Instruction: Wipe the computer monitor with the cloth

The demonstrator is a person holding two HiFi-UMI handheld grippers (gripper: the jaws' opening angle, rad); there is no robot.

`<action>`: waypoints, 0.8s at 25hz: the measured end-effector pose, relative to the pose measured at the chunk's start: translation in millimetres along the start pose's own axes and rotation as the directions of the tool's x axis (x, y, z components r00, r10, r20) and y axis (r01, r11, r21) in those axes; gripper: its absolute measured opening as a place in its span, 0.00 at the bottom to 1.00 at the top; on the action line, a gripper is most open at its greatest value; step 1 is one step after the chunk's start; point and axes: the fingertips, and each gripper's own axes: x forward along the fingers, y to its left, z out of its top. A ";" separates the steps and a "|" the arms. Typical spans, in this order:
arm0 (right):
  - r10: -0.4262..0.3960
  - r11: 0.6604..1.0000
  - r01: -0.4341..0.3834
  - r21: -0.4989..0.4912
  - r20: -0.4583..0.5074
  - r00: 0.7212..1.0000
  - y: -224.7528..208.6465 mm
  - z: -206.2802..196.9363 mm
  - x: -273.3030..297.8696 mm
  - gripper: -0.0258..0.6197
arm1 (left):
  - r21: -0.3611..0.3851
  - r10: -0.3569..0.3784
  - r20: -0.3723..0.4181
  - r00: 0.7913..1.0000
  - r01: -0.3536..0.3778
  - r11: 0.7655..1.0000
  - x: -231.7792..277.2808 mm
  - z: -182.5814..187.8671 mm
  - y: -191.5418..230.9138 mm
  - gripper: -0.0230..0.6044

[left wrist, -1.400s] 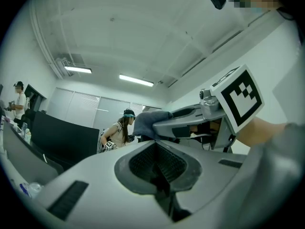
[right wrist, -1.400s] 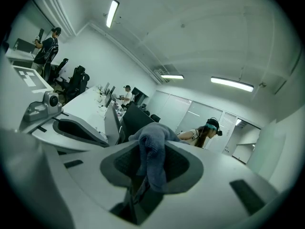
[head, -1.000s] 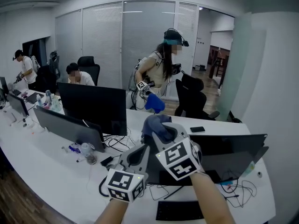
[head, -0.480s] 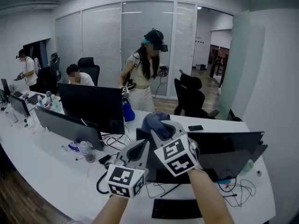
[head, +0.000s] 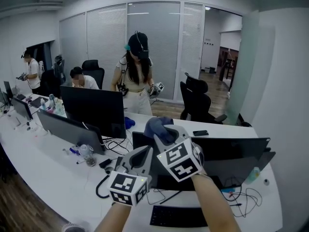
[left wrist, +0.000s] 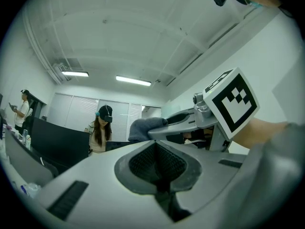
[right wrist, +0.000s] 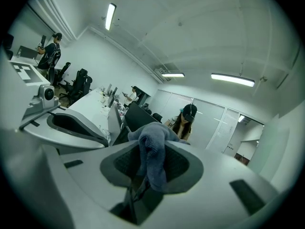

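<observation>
- Right claw (right wrist: 143, 175): closed, clamping the blue cloth (right wrist: 153, 147).
- Left claw (left wrist: 157, 163): closed, empty, just left of the right claw.
- Both near the monitor (head: 236, 161) on the bench (head: 53, 178).

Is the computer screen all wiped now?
Not yet. Done: the right gripper is clamped on the cloth. In hand: it holds the cloth up near the monitor's top edge. Left: I can't see the cloth touching the monitor, so all the wiping remains.

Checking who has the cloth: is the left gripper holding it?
No, the left gripper is shut on nothing; the right gripper pinches the cloth.
</observation>
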 end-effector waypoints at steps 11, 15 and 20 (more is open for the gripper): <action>0.013 1.000 -0.013 0.011 0.013 1.000 -17.2 -15.0 -18.0 0.23 | 0.008 0.004 -0.010 1.000 -0.004 1.000 16.7 -0.8 -29.1 0.05; 0.011 1.000 -0.011 -0.009 0.007 1.000 -23.0 -20.1 -24.3 0.23 | 0.022 -0.002 -0.025 1.000 0.003 1.000 22.0 -2.9 -40.7 0.05; 0.009 1.000 -0.009 -0.003 0.010 1.000 -32.1 -26.7 -32.9 0.23 | 0.024 0.010 -0.033 0.999 -0.009 1.000 27.4 -4.1 -53.0 0.05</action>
